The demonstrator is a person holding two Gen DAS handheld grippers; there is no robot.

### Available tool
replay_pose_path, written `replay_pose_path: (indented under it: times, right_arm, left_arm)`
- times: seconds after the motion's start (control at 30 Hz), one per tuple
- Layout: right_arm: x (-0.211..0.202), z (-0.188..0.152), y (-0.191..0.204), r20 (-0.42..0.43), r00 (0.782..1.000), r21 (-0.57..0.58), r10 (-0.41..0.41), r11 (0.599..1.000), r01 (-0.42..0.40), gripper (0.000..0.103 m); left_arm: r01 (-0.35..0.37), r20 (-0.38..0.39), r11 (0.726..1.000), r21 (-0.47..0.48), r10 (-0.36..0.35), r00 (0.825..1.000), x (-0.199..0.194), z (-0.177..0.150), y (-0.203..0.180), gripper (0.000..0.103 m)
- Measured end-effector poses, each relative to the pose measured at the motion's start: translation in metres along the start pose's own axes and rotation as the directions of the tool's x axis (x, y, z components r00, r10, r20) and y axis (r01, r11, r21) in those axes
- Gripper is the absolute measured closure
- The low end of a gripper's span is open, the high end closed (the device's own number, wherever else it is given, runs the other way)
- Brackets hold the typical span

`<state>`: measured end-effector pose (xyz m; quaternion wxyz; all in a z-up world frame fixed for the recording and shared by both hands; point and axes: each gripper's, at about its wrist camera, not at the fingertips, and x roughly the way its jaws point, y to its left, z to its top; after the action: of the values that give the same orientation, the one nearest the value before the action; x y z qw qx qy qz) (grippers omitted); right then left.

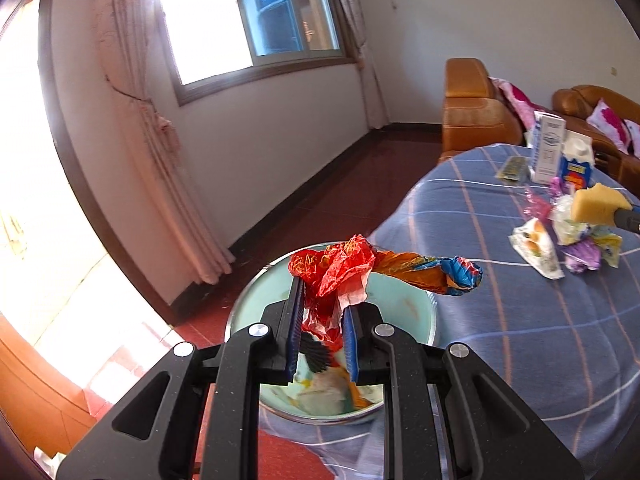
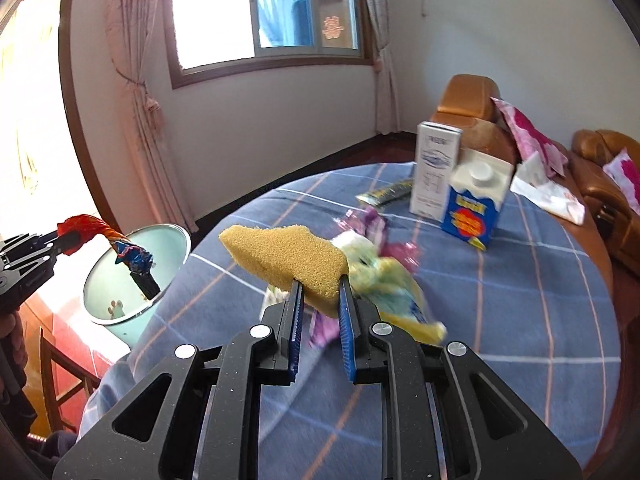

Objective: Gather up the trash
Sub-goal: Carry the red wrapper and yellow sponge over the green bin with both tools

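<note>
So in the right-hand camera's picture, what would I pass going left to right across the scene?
The other gripper holding a twisted red wrapper → the pale green bin → the yellow sponge in this gripper → the tall white carton → the blue and white carton → the brown sofa.

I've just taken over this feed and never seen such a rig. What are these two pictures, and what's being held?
Each picture comes from a camera on a hand-held tool with two jaws, looking along them. A person carries one per hand. The left gripper is clamped on a crumpled red wrapper above a pale green bin. The right gripper pinches a yellow sponge over the blue checked tablecloth, where two cartons and loose wrappers lie.
</note>
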<state>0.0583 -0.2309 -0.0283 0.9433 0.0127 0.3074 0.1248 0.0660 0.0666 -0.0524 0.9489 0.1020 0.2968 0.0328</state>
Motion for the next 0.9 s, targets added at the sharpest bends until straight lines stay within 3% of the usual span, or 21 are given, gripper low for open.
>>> replay_pose_path:
  times: [0.57,0.9]
  right_arm:
    - [0.069,0.032,0.052,-0.064,0.996,-0.104,0.065,0.992,-0.071,0.086]
    - [0.094,0.043,0.082,-0.089,0.992,-0.157,0.092,0.982,-0.105,0.086]
  left_arm:
    - [-0.117,-0.032,0.992,-0.046,0.116,0.993,0.024,-0.006,0.044,0.086]
    - [-0.165,-0.06,0.985,-0.043,0.162,0.985,0.033,-0.01,0.05,0.085]
